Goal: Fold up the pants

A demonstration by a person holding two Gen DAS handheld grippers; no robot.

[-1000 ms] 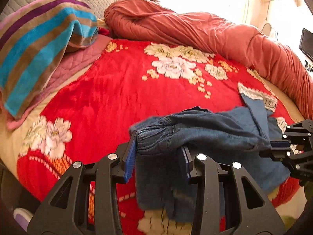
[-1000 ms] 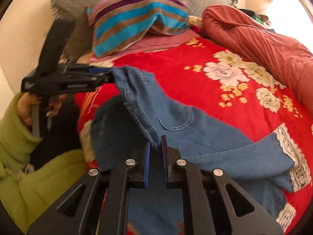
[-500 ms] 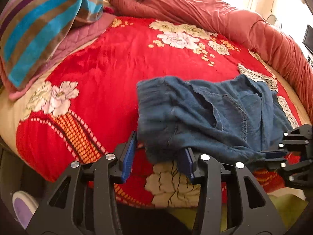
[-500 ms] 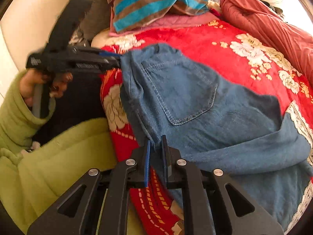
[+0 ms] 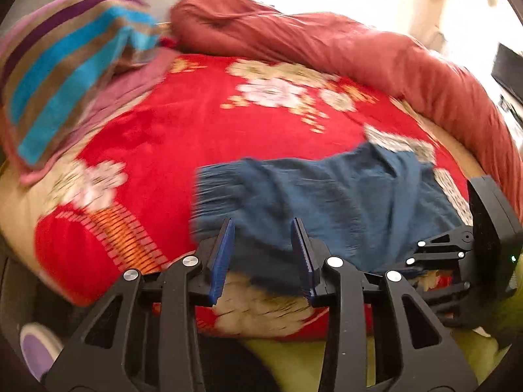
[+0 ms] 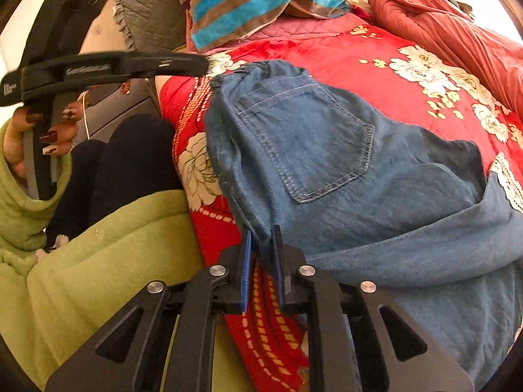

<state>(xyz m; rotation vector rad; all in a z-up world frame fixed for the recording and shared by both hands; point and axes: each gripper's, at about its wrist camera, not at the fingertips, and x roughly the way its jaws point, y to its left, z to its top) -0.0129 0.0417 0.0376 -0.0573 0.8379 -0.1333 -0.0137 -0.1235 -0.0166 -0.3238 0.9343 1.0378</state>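
While soft denim pants [image 6: 327, 163] lie bunched | left gripper [image 5: 263, 254] fingers apart | right gripper [image 6: 263, 261] fingers pinch hem

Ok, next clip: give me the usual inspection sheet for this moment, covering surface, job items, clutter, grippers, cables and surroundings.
Surface: bed covered by a red floral blanket.
Job's things: blue denim pants lying on the blanket near the bed's front edge, back pocket up, lace-trimmed hems to the right.
Clutter: striped towel on a pillow at the head; rolled red quilt along the far side.
Grippers: left gripper open, jaws apart with the pants edge between them; right gripper shut on the pants fabric.
Cables: a thin light cord shows beside the left hand; where it leads cannot be told.
Surroundings: person in a green fleece top; bright window behind the bed.
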